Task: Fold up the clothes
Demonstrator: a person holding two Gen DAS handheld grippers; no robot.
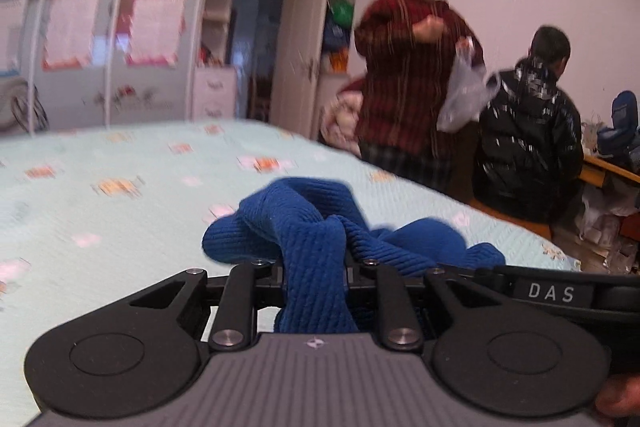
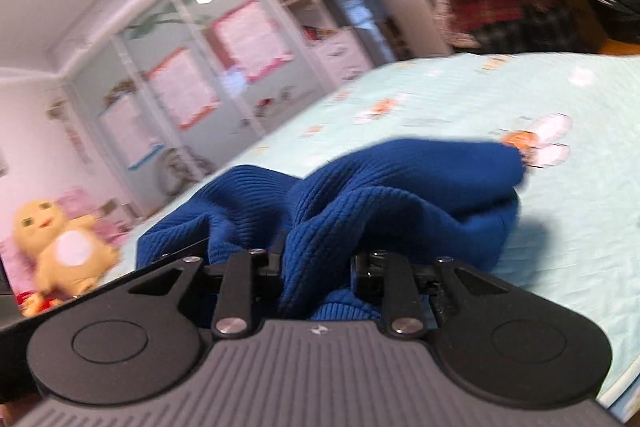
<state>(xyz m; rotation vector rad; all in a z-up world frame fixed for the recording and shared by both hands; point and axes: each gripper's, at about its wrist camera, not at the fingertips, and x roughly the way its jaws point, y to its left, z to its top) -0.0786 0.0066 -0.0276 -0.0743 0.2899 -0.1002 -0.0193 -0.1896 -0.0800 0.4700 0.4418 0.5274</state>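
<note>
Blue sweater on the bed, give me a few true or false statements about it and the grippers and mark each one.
1. Both grippers are clamped on the blue sweater. True: the left gripper and the right gripper each have knit fabric bunched between the jaws.
2. The sweater lies flat and neatly folded. False: it is crumpled and bunched up.
3. The bed cover is light green with small printed patterns. True.
4. A yellow stuffed toy sits on top of the sweater. False: it sits apart, near the far left of the right wrist view.
5. The room has no one else in it. False: a standing person and a seated person are beside the bed.
</note>
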